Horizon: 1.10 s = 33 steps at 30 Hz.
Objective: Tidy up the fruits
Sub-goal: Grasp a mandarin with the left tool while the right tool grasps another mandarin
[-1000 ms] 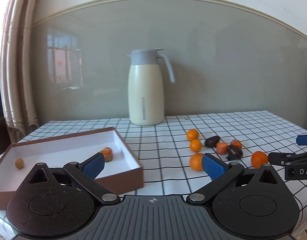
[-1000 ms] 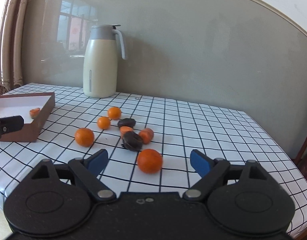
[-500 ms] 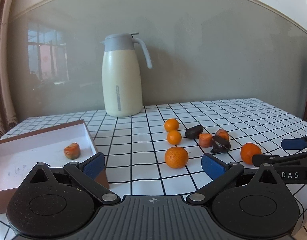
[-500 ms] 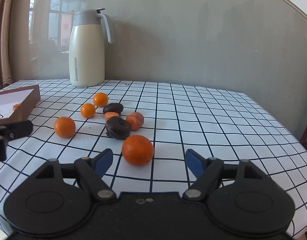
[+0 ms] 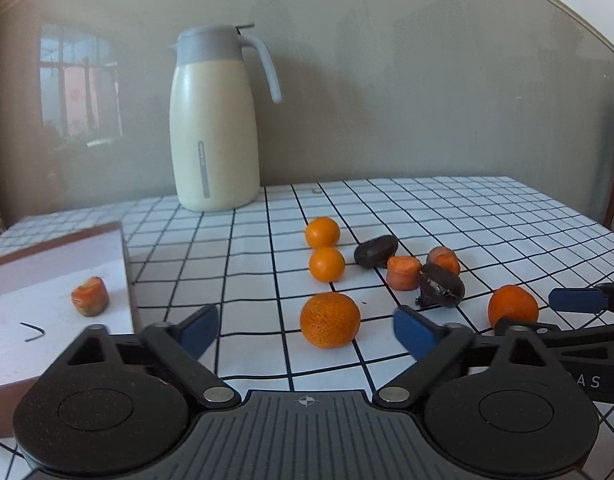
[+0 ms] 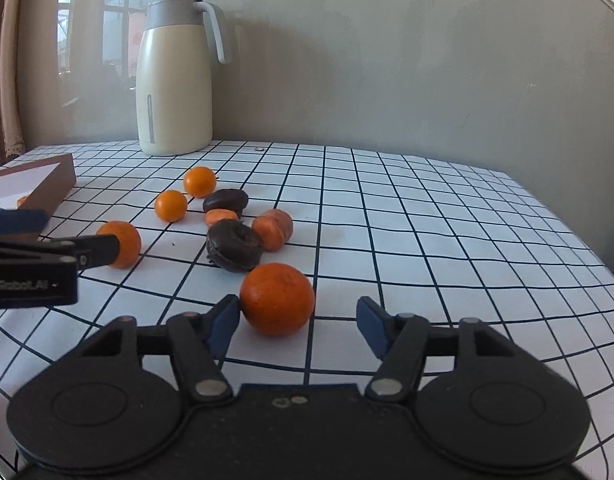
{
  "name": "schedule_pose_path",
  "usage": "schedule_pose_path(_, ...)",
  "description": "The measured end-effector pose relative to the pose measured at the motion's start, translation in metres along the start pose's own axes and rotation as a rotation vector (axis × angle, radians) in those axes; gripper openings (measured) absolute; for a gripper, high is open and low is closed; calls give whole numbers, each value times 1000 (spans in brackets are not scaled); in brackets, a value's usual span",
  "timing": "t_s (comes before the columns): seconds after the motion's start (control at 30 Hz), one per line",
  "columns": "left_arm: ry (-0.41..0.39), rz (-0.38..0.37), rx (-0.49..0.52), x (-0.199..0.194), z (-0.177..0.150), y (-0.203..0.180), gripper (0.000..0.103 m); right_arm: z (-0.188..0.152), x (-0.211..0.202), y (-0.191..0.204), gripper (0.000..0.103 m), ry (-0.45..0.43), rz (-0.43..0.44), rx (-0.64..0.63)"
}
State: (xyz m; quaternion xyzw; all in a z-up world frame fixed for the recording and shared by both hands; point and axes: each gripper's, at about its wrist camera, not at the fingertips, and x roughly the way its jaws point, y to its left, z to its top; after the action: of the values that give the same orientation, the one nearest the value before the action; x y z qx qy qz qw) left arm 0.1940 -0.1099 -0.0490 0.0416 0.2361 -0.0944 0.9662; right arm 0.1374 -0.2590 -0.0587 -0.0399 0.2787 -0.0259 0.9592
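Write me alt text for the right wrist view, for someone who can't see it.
The right claw is closing around a tangerine on a checked tablecloth, its right pad not yet touching. Behind lie more tangerines, carrot chunks and two chocolate doughnuts, with a cream thermos jug by the wall.

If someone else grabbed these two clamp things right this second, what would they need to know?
Left gripper: closing around the nearer orange, not yet touching.
Right gripper: closing; one pad meets its orange, the other is clear.
Still on the table: two small oranges, two carrot pieces, two chocolate doughnuts.
Done: one carrot piece lies in the box.
Left: finish both grips, then move the remaining fruit.
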Motion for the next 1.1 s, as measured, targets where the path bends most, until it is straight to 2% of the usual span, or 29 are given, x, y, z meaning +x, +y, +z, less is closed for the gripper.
schedule_pose_path(0.07,20,-2,-3,6,0,-1,85,1,4,1,49,5,5,-6)
schedule_pose_path(0.13,20,-10,-7,9,0,-2,84,2,8,1,37,17,9,-4)
schedule_pose_path(0.17,27,-11,-8,11,1,-3,83,3,9,1,34,21,15,0)
schedule_pose_path(0.3,62,-20,-5,21,4,-4,77,4,11,0,33,19,21,1)
schedule_pose_path(0.47,100,-25,16,31,7,-10,73,4,13,-4,33,16,13,12)
schedule_pose_path(0.53,116,-19,26,35,7,-12,66,4,13,-5,32,15,12,16)
schedule_pose_path(0.6,131,-28,20,38,7,-12,39,4,14,-5,32,15,12,21)
schedule_pose_path(1.1,73,-20,28,3,5,-6,38,6,-3,-1,31,-27,1,11)
